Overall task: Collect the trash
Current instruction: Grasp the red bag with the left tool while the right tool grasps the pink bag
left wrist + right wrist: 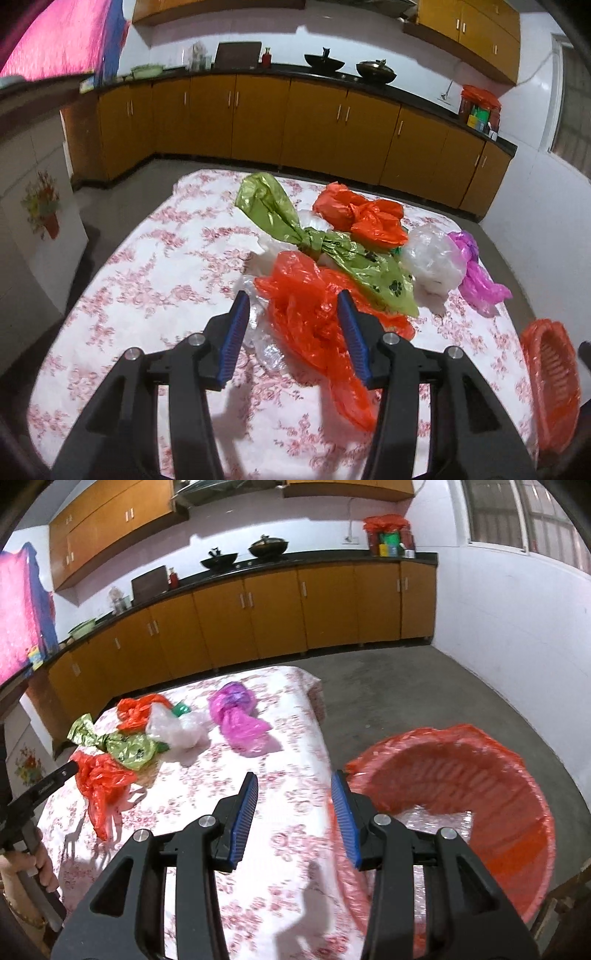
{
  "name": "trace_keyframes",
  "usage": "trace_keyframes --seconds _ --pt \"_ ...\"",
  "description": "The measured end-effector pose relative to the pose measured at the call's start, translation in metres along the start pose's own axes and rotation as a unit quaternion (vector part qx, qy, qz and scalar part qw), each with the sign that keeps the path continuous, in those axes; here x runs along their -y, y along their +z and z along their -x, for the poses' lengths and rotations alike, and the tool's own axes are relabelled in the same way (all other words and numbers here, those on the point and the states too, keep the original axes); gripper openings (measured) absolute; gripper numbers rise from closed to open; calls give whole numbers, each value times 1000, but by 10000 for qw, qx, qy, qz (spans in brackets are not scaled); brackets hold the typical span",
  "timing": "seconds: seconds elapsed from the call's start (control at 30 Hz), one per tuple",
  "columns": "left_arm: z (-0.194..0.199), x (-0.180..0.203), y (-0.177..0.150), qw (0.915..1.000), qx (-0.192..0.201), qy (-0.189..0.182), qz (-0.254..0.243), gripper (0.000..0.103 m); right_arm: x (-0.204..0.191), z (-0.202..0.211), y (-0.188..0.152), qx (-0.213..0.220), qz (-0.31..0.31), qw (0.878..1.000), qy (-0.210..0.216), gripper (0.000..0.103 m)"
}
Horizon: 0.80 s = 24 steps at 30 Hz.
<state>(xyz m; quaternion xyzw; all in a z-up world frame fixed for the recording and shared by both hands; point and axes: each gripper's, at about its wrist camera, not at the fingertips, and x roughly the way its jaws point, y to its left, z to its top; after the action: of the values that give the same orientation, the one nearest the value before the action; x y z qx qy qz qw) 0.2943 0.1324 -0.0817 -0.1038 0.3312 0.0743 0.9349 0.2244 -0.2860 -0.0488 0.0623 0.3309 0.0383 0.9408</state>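
Crumpled plastic bags lie on a table with a pink flowered cloth [147, 295]. My left gripper [292, 297] is open, its blue pads on either side of the near orange bag [306, 332], which rests on the cloth. Behind it lie a green bag [273, 206], a second orange bag [364, 218], a clear bag [432, 258] and a purple bag [476, 277]. My right gripper [294, 777] is open and holds nothing. It hangs over the table's right edge, beside a basket lined with orange plastic [480, 775]. The purple bag [240, 716] lies ahead of it.
Some clear plastic [258, 343] lies under the near orange bag. The basket [550, 384] stands off the table's right side over a concrete floor [406, 686]. Yellow cabinets [258, 118] with a dark counter and woks run along the far wall. A hand [40, 867] holds the left gripper's handle.
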Motion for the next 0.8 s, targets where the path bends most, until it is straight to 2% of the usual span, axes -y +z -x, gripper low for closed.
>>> trace_keyframes --seconds 0.17,0.27,0.4,0.53,0.67,0.8 --pt "-9 8 2 9999 -13 -52 -161 50 -13 -12 -1 -89 129 9999 56 43" --pt "-19 11 -1 9996 -148 -44 -251 49 -19 -19 -1 -139 160 9997 104 43" --pt "-28 9 -6 9992 -286 -109 -261 34 -27 -25 -2 -178 241 9995 138 43" --pt "-25 7 -7 9993 -176 -156 -302 17 -35 -30 -2 -210 320 9991 157 43" --pt "-15 5 -6 9993 12 -184 -331 11 -39 -35 -1 -220 343 9990 198 43" --pt "1 3 -1 9989 233 -171 -373 10 -49 -41 4 -205 381 9986 293 43"
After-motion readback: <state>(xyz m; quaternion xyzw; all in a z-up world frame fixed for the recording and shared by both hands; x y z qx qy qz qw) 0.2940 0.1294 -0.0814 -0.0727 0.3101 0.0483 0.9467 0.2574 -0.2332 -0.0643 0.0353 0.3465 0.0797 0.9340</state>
